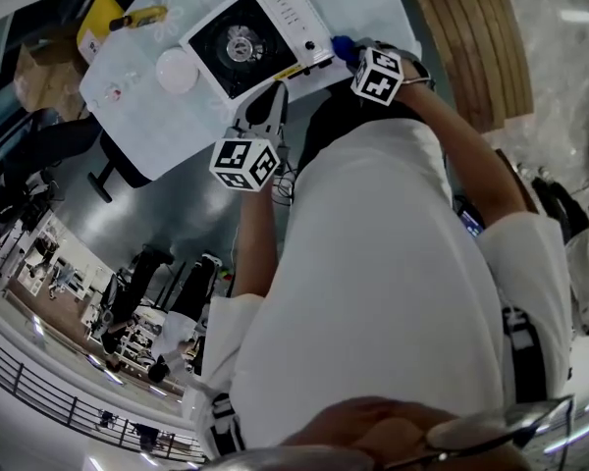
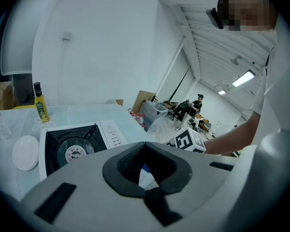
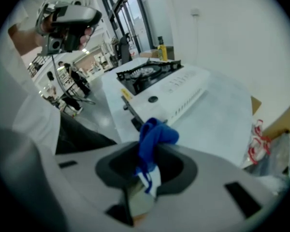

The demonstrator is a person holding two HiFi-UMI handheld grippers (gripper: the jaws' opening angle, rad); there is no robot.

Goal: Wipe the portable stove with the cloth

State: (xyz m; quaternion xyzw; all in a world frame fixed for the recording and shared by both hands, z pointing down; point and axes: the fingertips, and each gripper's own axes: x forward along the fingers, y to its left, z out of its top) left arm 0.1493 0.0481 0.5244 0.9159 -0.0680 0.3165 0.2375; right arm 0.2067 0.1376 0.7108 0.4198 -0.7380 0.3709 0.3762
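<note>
Right gripper view, centre: right gripper clenches just a fold of blue cloth, which could slip free scrubbing the portable stove.

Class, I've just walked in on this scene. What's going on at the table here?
A person stands at the table with a gripper in each hand. The right gripper has its jaws shut on a blue cloth, held just off the front edge of the portable stove. The left gripper points at the stove, jaws together and empty. The cloth is not yet on the stove.
</note>
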